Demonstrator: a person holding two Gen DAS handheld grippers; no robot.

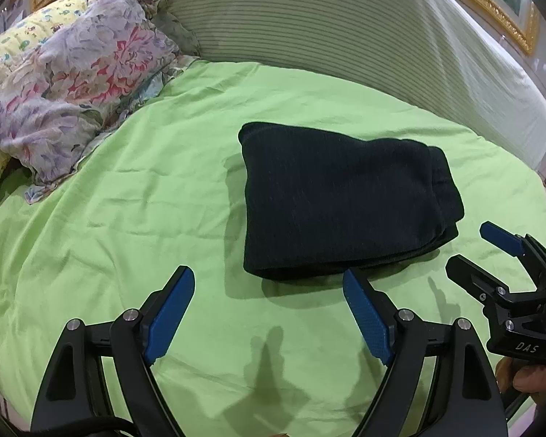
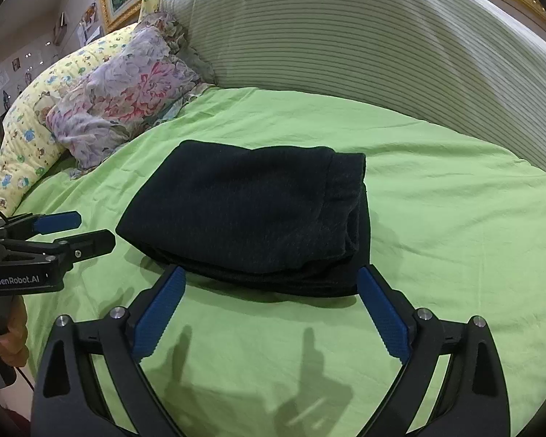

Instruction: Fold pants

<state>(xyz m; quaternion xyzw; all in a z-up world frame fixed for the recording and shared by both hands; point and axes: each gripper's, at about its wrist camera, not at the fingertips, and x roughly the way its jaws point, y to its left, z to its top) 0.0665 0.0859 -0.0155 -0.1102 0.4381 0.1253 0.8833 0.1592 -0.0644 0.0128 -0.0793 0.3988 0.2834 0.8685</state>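
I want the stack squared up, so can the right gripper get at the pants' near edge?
Probably yes: the right gripper is open, empty, facing the pants, with only bare green sheet between them.

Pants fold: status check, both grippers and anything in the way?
Left gripper open, empty. Right gripper open, empty, just short of the pants. Pants folded compact on green sheet. Floral pillow off to the side, nothing blocking.
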